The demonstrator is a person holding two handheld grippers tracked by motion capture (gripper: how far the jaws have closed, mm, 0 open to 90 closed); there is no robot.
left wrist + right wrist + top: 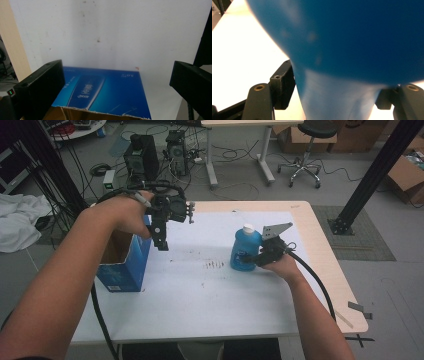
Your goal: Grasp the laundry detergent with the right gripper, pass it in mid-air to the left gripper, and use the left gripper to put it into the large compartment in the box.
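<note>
Standing near the table's (210, 320) right edge, one blue bottle (245, 248) is clamped by the right gripper (263, 256). One open box (125, 262) sits at the left edge, left gripper (161, 240) above it, jaws apart.

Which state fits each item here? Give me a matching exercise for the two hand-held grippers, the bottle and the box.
Things:
1. left hand-held gripper
2. right hand-held gripper
3. blue bottle
4. blue cardboard box

States:
A. top open, at the table's left edge
B. upright, white cap on
C. jaws wide apart above the box
D. closed on the bottle

Pairs: 1-C, 2-D, 3-B, 4-A
</note>
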